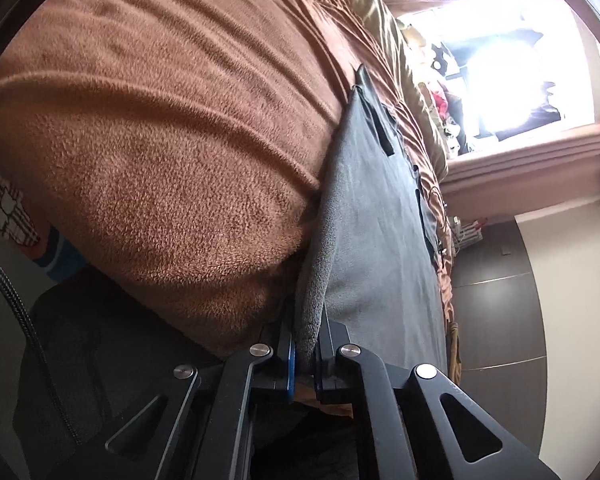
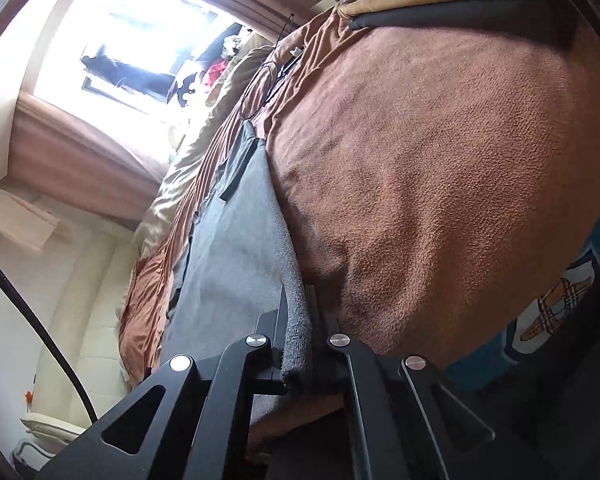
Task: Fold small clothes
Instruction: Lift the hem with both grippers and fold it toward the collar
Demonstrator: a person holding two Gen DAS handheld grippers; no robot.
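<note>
A grey fleecy garment (image 1: 372, 208) lies spread on a brown fleece blanket (image 1: 160, 128) on a bed. My left gripper (image 1: 306, 344) is shut on one rolled near edge of the grey garment. The garment also shows in the right wrist view (image 2: 236, 240), lying on the same brown blanket (image 2: 440, 168). My right gripper (image 2: 298, 320) is shut on another near edge of it. A dark strip (image 1: 380, 120) of the garment lies at its far end. Both grips sit low against the blanket.
A bright window (image 1: 512, 56) with brown curtains stands beyond the bed. A beige cover (image 2: 188, 168) lies along the bed's far side. Dark floor tiles (image 1: 496, 300) run beside the bed. A black cable (image 2: 256, 92) lies on the blanket. A patterned teal cloth (image 2: 556, 304) hangs at the near edge.
</note>
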